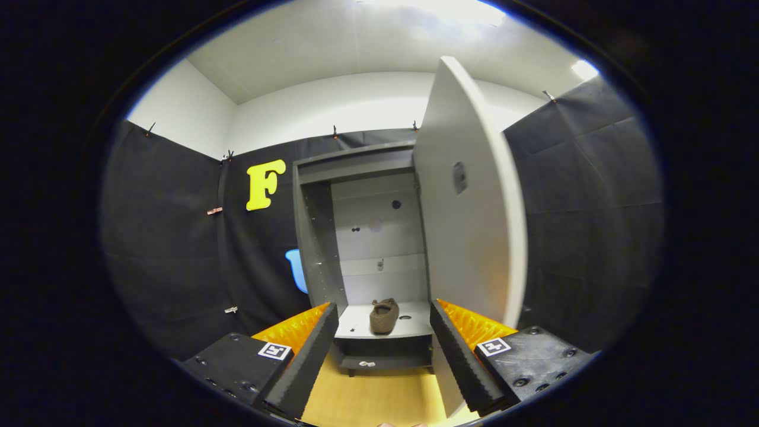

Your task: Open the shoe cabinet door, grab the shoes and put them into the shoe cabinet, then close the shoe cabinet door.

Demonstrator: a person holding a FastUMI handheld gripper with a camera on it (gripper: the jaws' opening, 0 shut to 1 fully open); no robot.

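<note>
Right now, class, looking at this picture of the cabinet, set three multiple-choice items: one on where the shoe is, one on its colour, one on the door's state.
1. Where is the shoe?
A. on the floor
B. on a shelf inside the cabinet
C. between the fingers

2. What colour is the shoe?
A. brown
B. white
C. red

3. How is the cabinet door?
A. shut
B. missing
C. swung open

Answers: 1 B, it rests on the pale shelf beyond the fingers. 2 A, it is brown. 3 C, the door stands out to one side. The hand-held gripper is open, holding nothing.
</note>
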